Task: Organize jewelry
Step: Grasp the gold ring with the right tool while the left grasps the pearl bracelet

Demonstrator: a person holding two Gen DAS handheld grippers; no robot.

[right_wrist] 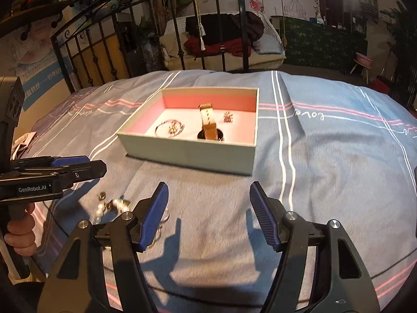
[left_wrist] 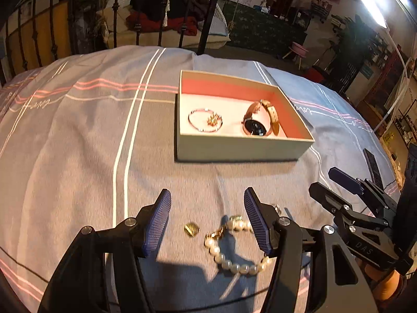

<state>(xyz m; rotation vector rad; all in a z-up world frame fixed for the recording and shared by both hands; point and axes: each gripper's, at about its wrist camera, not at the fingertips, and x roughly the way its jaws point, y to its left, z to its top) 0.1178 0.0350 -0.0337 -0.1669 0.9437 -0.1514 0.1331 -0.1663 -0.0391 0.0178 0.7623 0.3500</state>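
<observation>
An open pale box (left_wrist: 245,147) with a pink lining sits on the bedspread and holds a silver bracelet (left_wrist: 206,120) and a tan-strapped watch (left_wrist: 260,120). My left gripper (left_wrist: 207,219) is open above a pearl bracelet (left_wrist: 234,257) and a small gold piece (left_wrist: 191,229) lying on the cloth, touching neither. The right wrist view shows the box (right_wrist: 187,154), the watch (right_wrist: 208,126), the silver bracelet (right_wrist: 169,127) and a small earring cluster (right_wrist: 227,116). My right gripper (right_wrist: 208,214) is open over bare cloth, right of the pearl bracelet (right_wrist: 114,206).
The striped grey-blue bedspread (left_wrist: 78,156) covers the whole work surface. A black metal bed frame (right_wrist: 146,39) stands behind it. A thin ring-shaped piece (right_wrist: 163,221) lies partly hidden by my right gripper's left finger. A person's hand (right_wrist: 18,229) holds the left gripper's handle.
</observation>
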